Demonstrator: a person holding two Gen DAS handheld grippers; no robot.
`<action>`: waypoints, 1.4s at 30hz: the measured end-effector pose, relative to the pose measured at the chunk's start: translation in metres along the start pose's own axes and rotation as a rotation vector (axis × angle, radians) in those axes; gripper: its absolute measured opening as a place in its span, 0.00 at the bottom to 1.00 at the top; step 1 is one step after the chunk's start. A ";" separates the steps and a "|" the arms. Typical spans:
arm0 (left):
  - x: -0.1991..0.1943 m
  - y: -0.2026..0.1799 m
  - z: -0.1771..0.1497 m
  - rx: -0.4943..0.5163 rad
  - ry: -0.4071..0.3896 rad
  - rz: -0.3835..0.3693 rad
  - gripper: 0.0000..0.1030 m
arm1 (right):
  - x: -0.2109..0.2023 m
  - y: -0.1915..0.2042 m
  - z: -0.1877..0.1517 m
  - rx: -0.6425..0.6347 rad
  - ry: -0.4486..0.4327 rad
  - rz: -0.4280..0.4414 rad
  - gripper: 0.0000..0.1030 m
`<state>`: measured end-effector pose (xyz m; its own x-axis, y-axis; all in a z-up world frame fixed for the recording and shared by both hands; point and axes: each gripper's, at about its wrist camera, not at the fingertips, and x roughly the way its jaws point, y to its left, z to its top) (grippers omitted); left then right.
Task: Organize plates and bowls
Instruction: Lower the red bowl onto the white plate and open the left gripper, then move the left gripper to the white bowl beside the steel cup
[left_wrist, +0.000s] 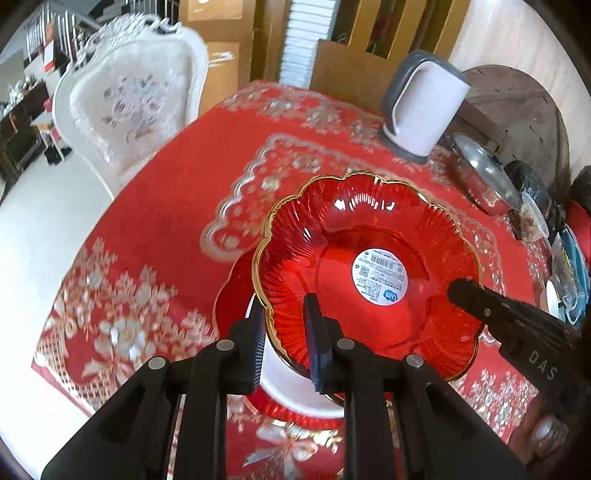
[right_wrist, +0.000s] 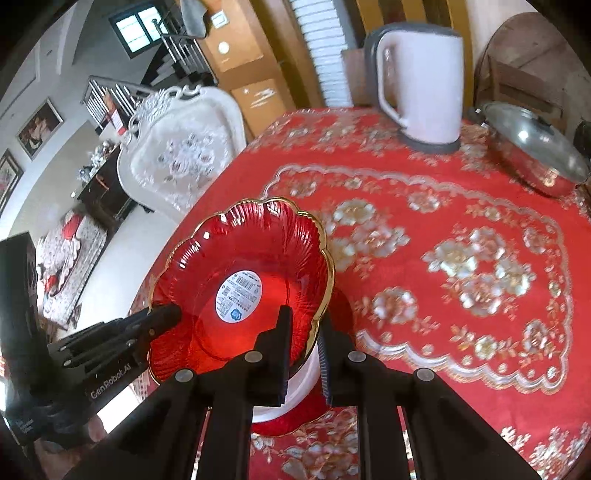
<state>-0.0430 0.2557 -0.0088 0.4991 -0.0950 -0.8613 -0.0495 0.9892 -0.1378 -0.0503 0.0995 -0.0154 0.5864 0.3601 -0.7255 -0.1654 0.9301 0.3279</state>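
Observation:
A red glass bowl (left_wrist: 369, 266) (right_wrist: 251, 266) with a scalloped gold rim and a round white sticker inside sits slightly tilted over a white bowl (left_wrist: 284, 380) (right_wrist: 306, 373). The white bowl stands on a red plate (left_wrist: 229, 295) (right_wrist: 295, 421). My left gripper (left_wrist: 286, 332) (right_wrist: 159, 321) is shut on the red bowl's near-left rim, one finger inside and one outside. My right gripper (right_wrist: 304, 347) (left_wrist: 465, 291) is shut on the opposite rim in the same way. Most of the white bowl is hidden under the red bowl.
A red floral tablecloth (left_wrist: 166, 206) (right_wrist: 461, 258) covers the table. A white kettle (left_wrist: 424, 107) (right_wrist: 424, 92) and a lidded steel pot (left_wrist: 484, 177) (right_wrist: 535, 147) stand at the back right. A white chair (left_wrist: 129, 99) (right_wrist: 184, 155) is by the table's left edge. Clutter (left_wrist: 565, 266) lies at the right.

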 end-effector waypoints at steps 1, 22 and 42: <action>0.000 0.003 -0.004 -0.002 0.005 0.004 0.17 | 0.003 0.002 -0.003 -0.005 0.008 0.005 0.13; 0.029 0.016 -0.023 -0.012 0.087 -0.003 0.18 | 0.040 -0.003 -0.024 0.007 0.089 -0.004 0.13; 0.031 0.022 -0.024 -0.054 0.093 -0.057 0.59 | 0.036 -0.008 -0.021 0.041 0.066 0.018 0.27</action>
<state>-0.0499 0.2721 -0.0502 0.4198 -0.1630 -0.8929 -0.0713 0.9748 -0.2115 -0.0450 0.1066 -0.0567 0.5299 0.3817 -0.7573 -0.1417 0.9203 0.3647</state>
